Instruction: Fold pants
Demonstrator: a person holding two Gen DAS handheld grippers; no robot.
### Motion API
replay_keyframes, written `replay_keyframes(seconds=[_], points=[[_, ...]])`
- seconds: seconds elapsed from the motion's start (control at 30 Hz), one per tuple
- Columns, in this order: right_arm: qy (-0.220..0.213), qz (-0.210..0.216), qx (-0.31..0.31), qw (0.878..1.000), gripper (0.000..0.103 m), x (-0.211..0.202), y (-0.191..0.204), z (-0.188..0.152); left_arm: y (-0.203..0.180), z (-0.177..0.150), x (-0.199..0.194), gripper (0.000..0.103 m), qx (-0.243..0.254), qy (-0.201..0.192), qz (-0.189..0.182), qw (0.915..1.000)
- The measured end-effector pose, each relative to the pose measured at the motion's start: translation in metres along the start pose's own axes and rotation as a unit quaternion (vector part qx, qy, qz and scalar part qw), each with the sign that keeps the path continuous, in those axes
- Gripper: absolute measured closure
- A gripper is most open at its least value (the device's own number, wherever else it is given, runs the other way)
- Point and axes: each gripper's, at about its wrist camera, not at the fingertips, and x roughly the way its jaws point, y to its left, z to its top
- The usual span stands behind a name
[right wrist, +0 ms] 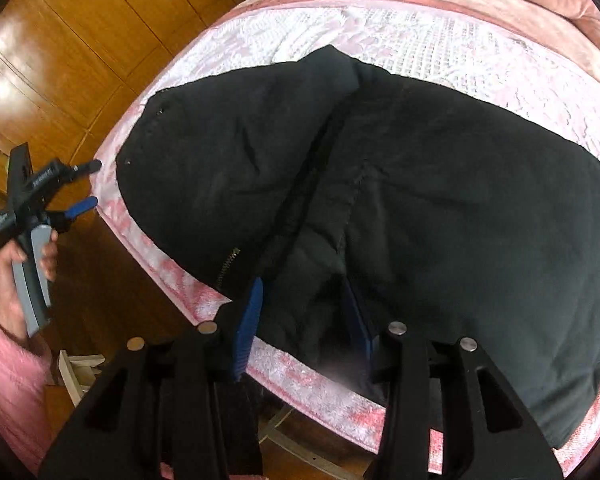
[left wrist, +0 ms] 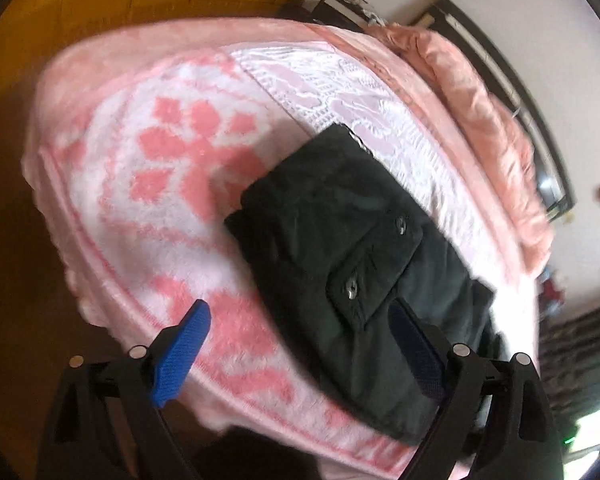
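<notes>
Black pants (left wrist: 352,248) lie folded on a pink and white blanket (left wrist: 148,184) on the bed, a flap pocket with two metal snaps facing up. My left gripper (left wrist: 300,344) is open, held above the near end of the pants, touching nothing. It also shows at the left of the right wrist view (right wrist: 88,184), open, off the bed's edge. In the right wrist view the pants (right wrist: 420,184) fill the middle, a zipper near the front edge. My right gripper (right wrist: 304,320) is open, its blue fingers (right wrist: 250,320) straddling the near edge of the pants.
A white lace cover (left wrist: 352,92) and pink pillows (left wrist: 484,112) lie at the far side of the bed. A wooden wardrobe (right wrist: 60,52) stands to the left. A dark headboard (left wrist: 512,92) is against the white wall.
</notes>
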Motion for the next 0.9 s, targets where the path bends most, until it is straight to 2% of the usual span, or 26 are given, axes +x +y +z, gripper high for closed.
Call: replay_keyframes(seconds=[0.07,0.13,0.33,0.43,0.67,0.73,0.77,0.8,0.87,0.9], points=[[0.002,0.001,0.002,1.000,0.060,0.003,-0.003,-0.001,0.010,0.006,0.010,0.014,-0.029,0.007,-0.020,0.9993],[0.006,0.006,0.011,1.000,0.060,0.006,-0.008,-0.002,0.020,0.010,0.022,0.019,-0.056,0.014,-0.039,0.9976],[0.013,0.007,0.019,1.000,0.060,0.008,-0.013,-0.008,0.029,0.014,0.044,0.023,-0.095,0.024,-0.115,0.9885],[0.014,0.003,0.018,1.000,0.059,0.011,-0.012,-0.008,0.028,0.017,0.053,0.024,-0.100,0.023,-0.131,0.9861],[0.014,0.006,0.018,1.000,0.059,0.017,-0.011,-0.008,0.031,0.026,0.068,0.024,-0.118,0.029,-0.135,0.9835],[0.014,0.007,0.017,1.000,0.059,0.015,-0.012,-0.008,0.031,0.025,0.065,0.037,-0.127,0.021,-0.133,0.9827],[0.013,0.007,0.016,1.000,0.059,0.015,-0.012,-0.009,0.029,0.023,0.060,0.041,-0.125,0.014,-0.147,0.9811],[0.013,0.007,0.016,1.000,0.059,0.014,-0.013,-0.010,0.026,0.023,0.057,0.052,-0.116,0.009,-0.161,0.9801],[0.013,0.007,0.016,1.000,0.058,0.015,-0.013,-0.010,0.019,0.023,0.052,0.059,-0.095,0.004,-0.181,0.9789],[0.014,0.007,0.017,1.000,0.058,0.016,-0.014,-0.010,0.018,0.025,0.053,0.059,-0.093,0.002,-0.181,0.9790]])
